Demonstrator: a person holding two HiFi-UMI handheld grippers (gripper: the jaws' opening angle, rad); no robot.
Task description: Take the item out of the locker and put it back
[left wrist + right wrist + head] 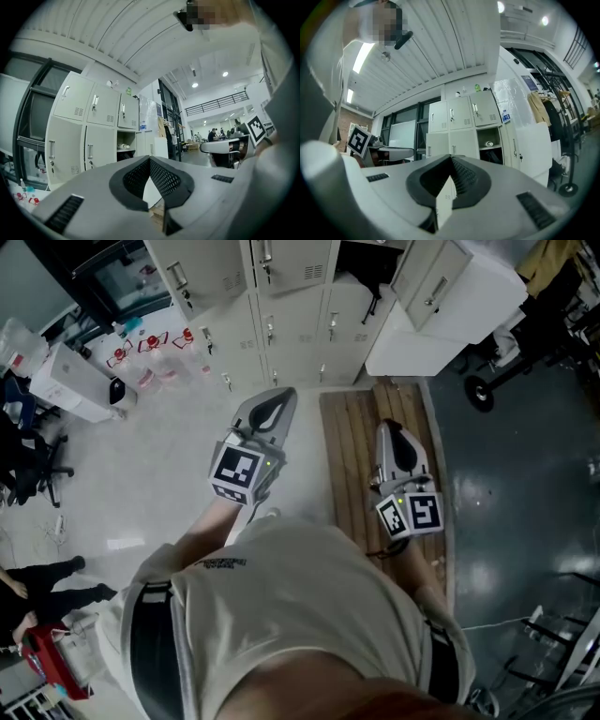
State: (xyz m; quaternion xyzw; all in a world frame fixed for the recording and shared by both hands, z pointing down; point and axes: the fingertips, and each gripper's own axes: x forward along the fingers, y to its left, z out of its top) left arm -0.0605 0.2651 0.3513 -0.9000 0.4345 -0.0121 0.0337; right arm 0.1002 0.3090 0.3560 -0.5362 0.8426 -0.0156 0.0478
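Grey lockers (281, 315) stand ahead of me. One compartment (490, 143) is open, with its white door (441, 287) swung out to the right. A small pale item (489, 144) lies on the shelf inside it, and the left gripper view shows this item (123, 146) too. My left gripper (281, 397) is held up in front of the lockers, well short of them, shut and empty. To its right my right gripper (385, 427) hovers over the wooden board, also shut with nothing in it. In both gripper views the jaws meet at the tips.
A wooden board (361, 456) lies on the floor in front of the lockers. To the right stands a dark wheeled cart (480, 395). A white box (70, 381), several small bottles (150, 343) and an office chair (33, 465) are at the left.
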